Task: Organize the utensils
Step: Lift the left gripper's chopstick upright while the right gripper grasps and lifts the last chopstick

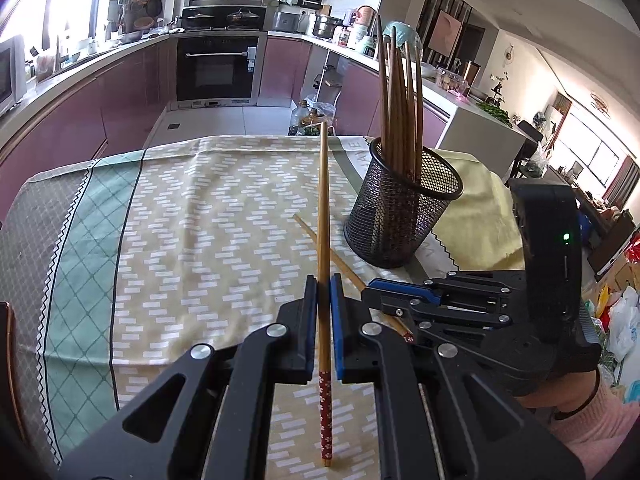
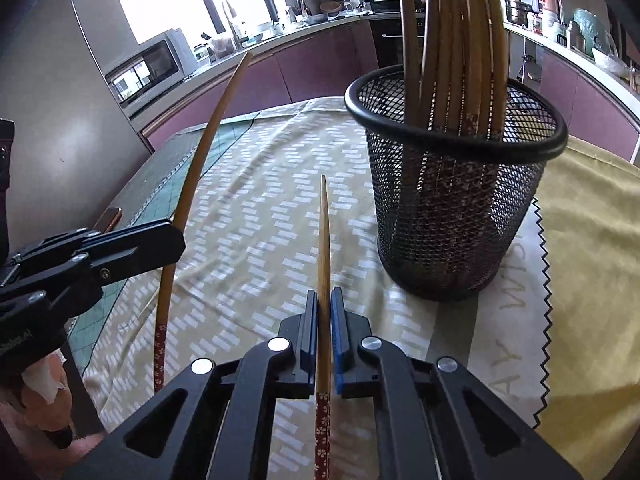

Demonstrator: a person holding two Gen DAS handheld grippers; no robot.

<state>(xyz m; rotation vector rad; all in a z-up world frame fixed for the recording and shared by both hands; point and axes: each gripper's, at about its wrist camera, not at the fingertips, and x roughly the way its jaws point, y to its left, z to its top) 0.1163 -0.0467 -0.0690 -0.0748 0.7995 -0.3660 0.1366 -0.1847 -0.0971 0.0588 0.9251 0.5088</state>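
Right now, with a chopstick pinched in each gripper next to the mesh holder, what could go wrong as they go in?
1. The mesh holder is already crowded with chopsticks, so a new tip may jam against them or tip the holder.
2. The left gripper and right gripper sit close together, so they could collide.
3. The left chopstick is pinched near its patterned end, so its long free end may swing.

the chopsticks (image 1: 323,216) look like smooth wood with red patterned ends. the cup (image 2: 452,208) beside them is black wire mesh with a glossy rim. under the cup, the tablecloth (image 1: 200,208) is matt woven cloth.
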